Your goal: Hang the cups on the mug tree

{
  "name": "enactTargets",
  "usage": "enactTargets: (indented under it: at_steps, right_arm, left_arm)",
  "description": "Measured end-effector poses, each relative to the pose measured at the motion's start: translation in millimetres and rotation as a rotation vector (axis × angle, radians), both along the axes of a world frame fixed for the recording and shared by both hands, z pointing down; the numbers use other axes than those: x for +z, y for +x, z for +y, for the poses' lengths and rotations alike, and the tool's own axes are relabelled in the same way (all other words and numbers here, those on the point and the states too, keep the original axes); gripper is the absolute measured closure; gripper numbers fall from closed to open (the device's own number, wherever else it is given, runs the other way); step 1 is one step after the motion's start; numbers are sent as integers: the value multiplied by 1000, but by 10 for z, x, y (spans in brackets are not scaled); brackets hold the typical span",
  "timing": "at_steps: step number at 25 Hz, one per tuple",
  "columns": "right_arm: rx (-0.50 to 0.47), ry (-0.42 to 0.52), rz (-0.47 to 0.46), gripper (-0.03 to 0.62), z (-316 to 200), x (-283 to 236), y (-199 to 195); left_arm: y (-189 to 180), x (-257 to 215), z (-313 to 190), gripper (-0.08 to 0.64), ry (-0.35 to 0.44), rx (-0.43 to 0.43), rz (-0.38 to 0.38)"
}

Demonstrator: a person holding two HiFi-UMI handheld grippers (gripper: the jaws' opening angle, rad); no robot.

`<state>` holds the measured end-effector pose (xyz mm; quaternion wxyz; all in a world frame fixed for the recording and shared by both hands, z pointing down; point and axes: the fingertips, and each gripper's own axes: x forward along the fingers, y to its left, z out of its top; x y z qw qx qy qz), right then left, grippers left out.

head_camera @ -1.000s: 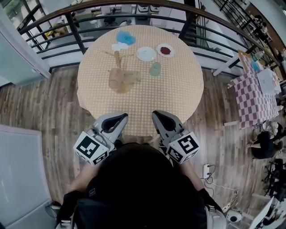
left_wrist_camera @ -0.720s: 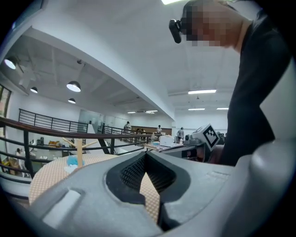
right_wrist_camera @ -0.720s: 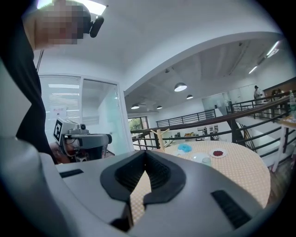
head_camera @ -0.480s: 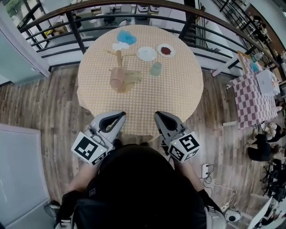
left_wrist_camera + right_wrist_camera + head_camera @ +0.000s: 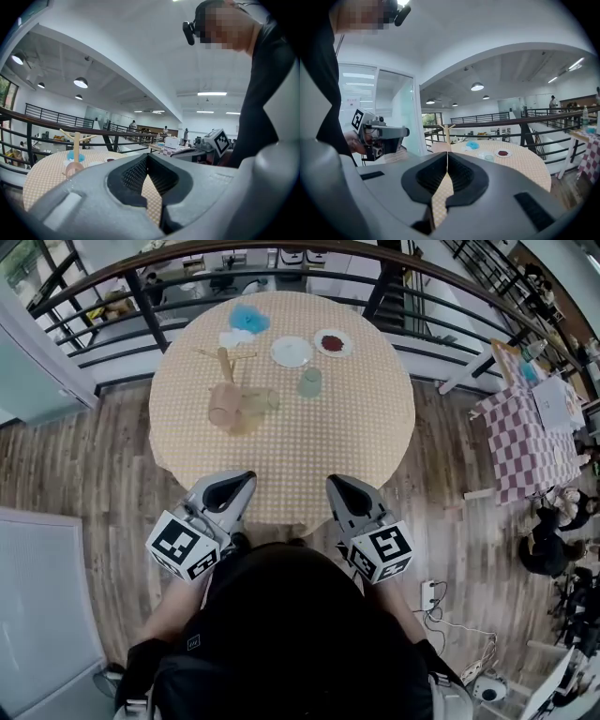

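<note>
The round table [image 5: 375, 456] has its near edge just under the tips of both grippers. Its far edge runs close along a dark railing [image 5: 394, 273]. Wood floor [image 5: 84, 456] lies to either side of the table, with a white panel [image 5: 42, 606] at the person's left. A red-checked table [image 5: 525, 442] stands well apart on the right. A wide stretch of cloth lies between the grippers and everything on the far half of the table.

The mug tree [image 5: 223, 364] stands upright on the far left part of the table. A pink cup [image 5: 221, 413] is on the cloth just in front of its base, and a pale cup [image 5: 257, 403] is right beside that one. A green cup [image 5: 309, 382] stands apart to the right, near a white plate [image 5: 292, 352] and a plate with something red [image 5: 332, 342]. A blue thing [image 5: 245, 319] lies beyond the tree, near the far edge.

The left gripper [image 5: 242, 482] is closed. In its own view the pads meet at the tips with only cloth showing behind them, and it grips nothing. The right gripper [image 5: 336, 486] is likewise closed tip to tip and has hold of nothing. Both point toward the table, side by side and apart from each other, well short of the cups.
</note>
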<state>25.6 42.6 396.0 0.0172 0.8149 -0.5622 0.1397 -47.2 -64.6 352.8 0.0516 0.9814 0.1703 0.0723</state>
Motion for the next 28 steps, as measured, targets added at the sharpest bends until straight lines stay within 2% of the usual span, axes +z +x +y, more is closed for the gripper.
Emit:
enactTargets:
  at_steps: [8,16,19,21,24,28]
  right_arm:
    - [-53,-19,-4,574,143,204,305]
    - [-144,-41,-10,574,-323,-19,585]
    - [-181,-82,-7,568,-541,-49,683]
    - [-190,-87,-30,536,-656,-49,763]
    - [-215,-116,-52,525,-774,19,871]
    - [-281,-156,-57,515,-872,113,1057]
  left_arm:
    - [217,155,173,555,-12,-54,-36]
    - [426,123,-112,555,60,-80,1]
    - [518,94,-273,555,49,-89,11]
    - [563,130,-366,555,35,-90,11]
    - [615,222,-433,555,17,-90,6]
    - [745,335,-467,555,-24,-148,-30]
